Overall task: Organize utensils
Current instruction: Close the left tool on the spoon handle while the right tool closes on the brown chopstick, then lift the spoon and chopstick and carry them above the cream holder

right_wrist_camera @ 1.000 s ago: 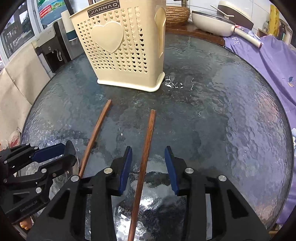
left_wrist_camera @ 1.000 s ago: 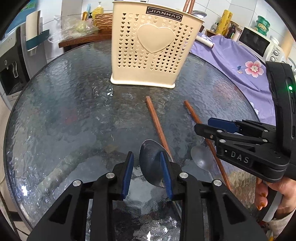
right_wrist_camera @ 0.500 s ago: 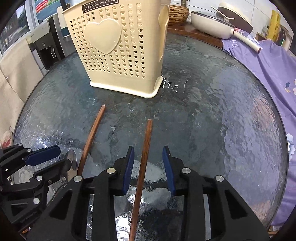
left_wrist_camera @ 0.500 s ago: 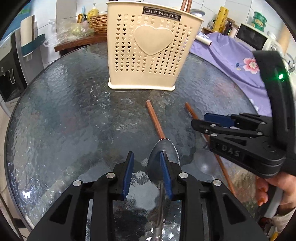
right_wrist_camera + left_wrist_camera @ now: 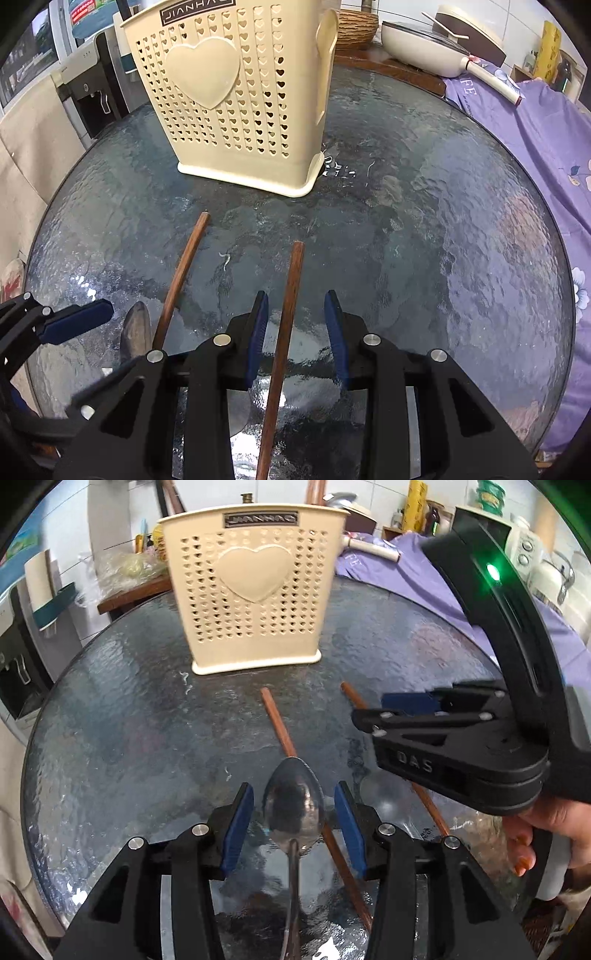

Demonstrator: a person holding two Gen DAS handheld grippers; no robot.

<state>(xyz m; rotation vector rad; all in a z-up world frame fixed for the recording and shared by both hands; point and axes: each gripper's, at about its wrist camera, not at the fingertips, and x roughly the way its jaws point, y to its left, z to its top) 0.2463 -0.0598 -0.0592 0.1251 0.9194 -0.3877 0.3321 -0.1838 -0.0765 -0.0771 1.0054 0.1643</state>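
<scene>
A steel spoon (image 5: 294, 806) lies between the fingers of my left gripper (image 5: 294, 827), bowl forward. The jaws stand apart and do not touch it. A brown chopstick (image 5: 284, 339) runs between the fingers of my right gripper (image 5: 297, 339), whose jaws are also apart. A second chopstick (image 5: 181, 277) lies to its left; both show in the left wrist view (image 5: 280, 727). Another spoon (image 5: 384, 797) lies under the right gripper (image 5: 406, 716). The cream perforated utensil holder (image 5: 255, 602) stands upright at the far side of the glass table (image 5: 129, 738). The left gripper also shows in the right wrist view (image 5: 74, 321).
A purple flowered cloth (image 5: 535, 147) covers furniture to the right of the table. A cream pan (image 5: 424, 44) and a woven basket (image 5: 356, 26) sit on a wooden shelf behind. A water dispenser (image 5: 88, 85) stands at the left.
My left gripper has lined up along the spoon, its bowl now centred between wider-standing fingers. Both grippers have moved a little toward the holder. The chopstick stays between the right fingers.
</scene>
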